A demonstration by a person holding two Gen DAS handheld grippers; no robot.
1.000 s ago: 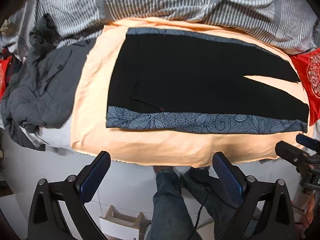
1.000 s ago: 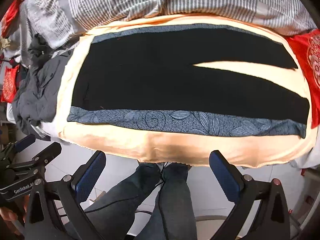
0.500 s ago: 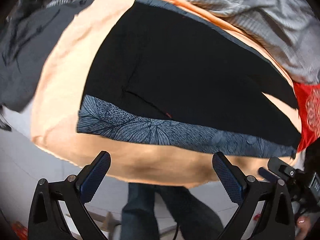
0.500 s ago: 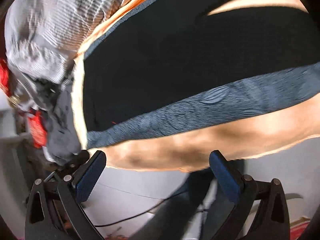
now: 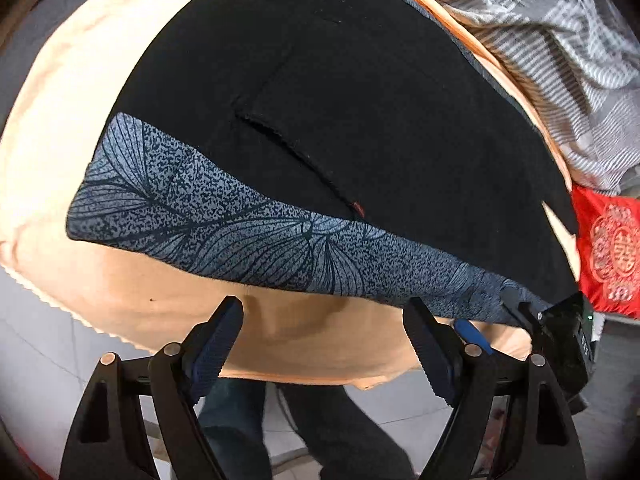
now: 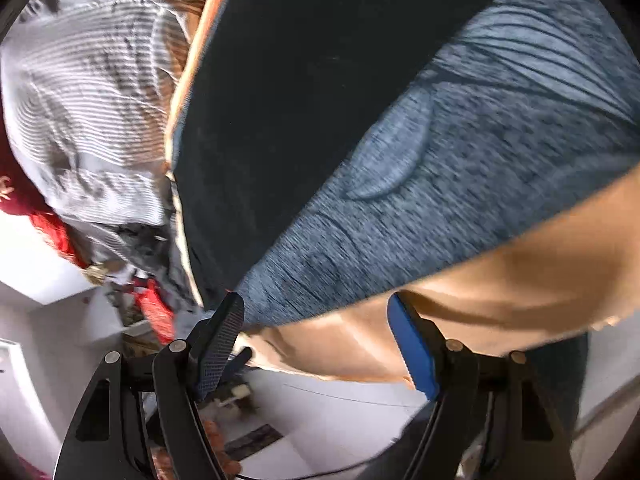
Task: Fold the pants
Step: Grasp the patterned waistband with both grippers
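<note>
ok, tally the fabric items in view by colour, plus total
Black with blue-grey leaf trim: 1, pants
Peach: 1, sheet
Grey striped: 1, duvet
Red: 1, patterned cloth
Total: 4

A bed takes up most of the room here, spread with a peach-orange sheet [image 5: 100, 92] whose near edge hangs over the side in shadow. Along its far side lies a rumpled grey-and-white striped quilt [image 5: 560, 52] — bunched, not smoothed. A red cushion with a pale round emblem [image 5: 612, 248] sits at one end. Below, the floor is pale glossy tile [image 6: 340, 412], catching soft even light, and a thin dark cable [image 6: 340, 398] trails across it.
</note>
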